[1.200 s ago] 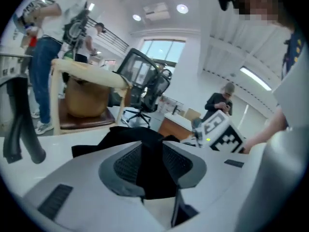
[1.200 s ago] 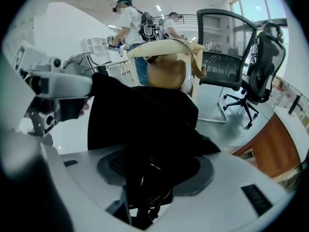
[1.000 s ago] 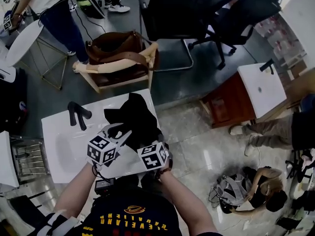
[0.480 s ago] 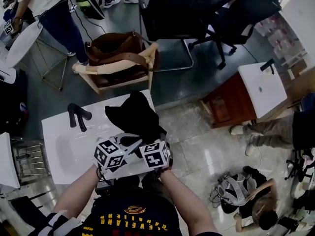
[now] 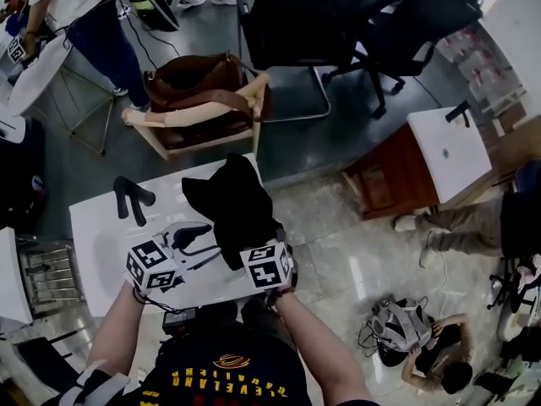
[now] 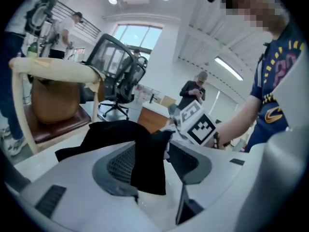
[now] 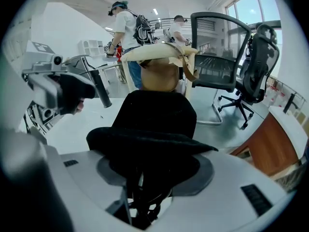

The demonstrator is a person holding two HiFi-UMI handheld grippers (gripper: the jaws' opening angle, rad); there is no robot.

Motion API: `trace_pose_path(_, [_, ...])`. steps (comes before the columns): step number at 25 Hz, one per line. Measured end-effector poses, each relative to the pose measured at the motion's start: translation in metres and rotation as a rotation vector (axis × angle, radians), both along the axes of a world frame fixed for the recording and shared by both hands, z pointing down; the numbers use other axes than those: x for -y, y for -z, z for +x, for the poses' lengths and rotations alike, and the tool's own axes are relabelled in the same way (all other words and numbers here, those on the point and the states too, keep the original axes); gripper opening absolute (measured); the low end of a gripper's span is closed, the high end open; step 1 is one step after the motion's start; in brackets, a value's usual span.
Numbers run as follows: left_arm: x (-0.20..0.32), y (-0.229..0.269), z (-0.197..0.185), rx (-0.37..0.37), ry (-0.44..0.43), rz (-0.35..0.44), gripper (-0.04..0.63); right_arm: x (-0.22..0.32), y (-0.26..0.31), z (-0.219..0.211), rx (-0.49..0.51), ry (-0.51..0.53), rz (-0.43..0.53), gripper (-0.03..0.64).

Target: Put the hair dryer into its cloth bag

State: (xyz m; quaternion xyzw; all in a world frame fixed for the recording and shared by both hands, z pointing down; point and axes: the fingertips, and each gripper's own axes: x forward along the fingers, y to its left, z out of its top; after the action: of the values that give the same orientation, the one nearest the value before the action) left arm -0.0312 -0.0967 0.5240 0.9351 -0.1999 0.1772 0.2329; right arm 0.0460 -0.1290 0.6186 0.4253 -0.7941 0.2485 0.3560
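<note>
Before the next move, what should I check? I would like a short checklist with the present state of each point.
1. Right gripper holds the cloth bag: ok.
2. Left gripper is free: ok. Its jaws have just been opening, and a bag fold hangs loose between them.
3. Hair dryer lies alone on the table, apart from the bag: ok.
4. Bag mouth is open: cannot tell.
5. Hair dryer is inside the bag: not ok.

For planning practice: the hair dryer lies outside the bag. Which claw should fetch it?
Likely left. The left claw, just opened with a fold of the bag loose between its jaws, sits nearer the hair dryer; the right claw is shut on the bag.
</note>
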Motion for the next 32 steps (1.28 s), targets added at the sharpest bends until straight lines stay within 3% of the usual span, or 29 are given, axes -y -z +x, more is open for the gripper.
trace_pose_path(2, [0.025, 0.001, -0.009, 0.018, 0.116, 0.041, 0.206, 0.000, 0.001, 0.002, -0.014, 0.008, 0.006, 0.215])
trace_pose_path(5, [0.061, -0.005, -0.010, 0.187, 0.221, 0.175, 0.206, 0.003, 0.004, 0.003, -0.028, 0.020, 0.018, 0.215])
trace_pose_path(8, [0.086, -0.015, 0.011, 0.332, 0.161, 0.292, 0.206, 0.008, 0.006, 0.000, -0.029, 0.024, 0.030, 0.215])
trace_pose_path(13, [0.102, -0.046, 0.041, 0.494, 0.029, 0.361, 0.204, 0.014, 0.005, -0.006, -0.040, 0.017, 0.037, 0.212])
trace_pose_path(16, [0.094, -0.048, 0.059, 0.471, 0.003, 0.362, 0.200, 0.018, 0.004, -0.007, -0.031, -0.002, 0.032, 0.210])
trace_pose_path(17, [0.091, -0.049, 0.062, 0.446, 0.006, 0.349, 0.170, 0.020, 0.004, -0.007, -0.025, -0.009, 0.031, 0.209])
trace_pose_path(20, [0.079, -0.054, 0.068, 0.335, 0.011, 0.263, 0.155, 0.025, 0.001, -0.003, -0.009, -0.032, 0.033, 0.209])
trace_pose_path(24, [0.071, -0.057, 0.067, 0.262, 0.024, 0.182, 0.147, 0.029, -0.004, -0.002, -0.012, -0.028, 0.035, 0.209])
trace_pose_path(32, [0.080, -0.059, 0.045, 0.270, 0.093, 0.180, 0.149, 0.046, -0.014, -0.005, -0.041, -0.093, 0.046, 0.210])
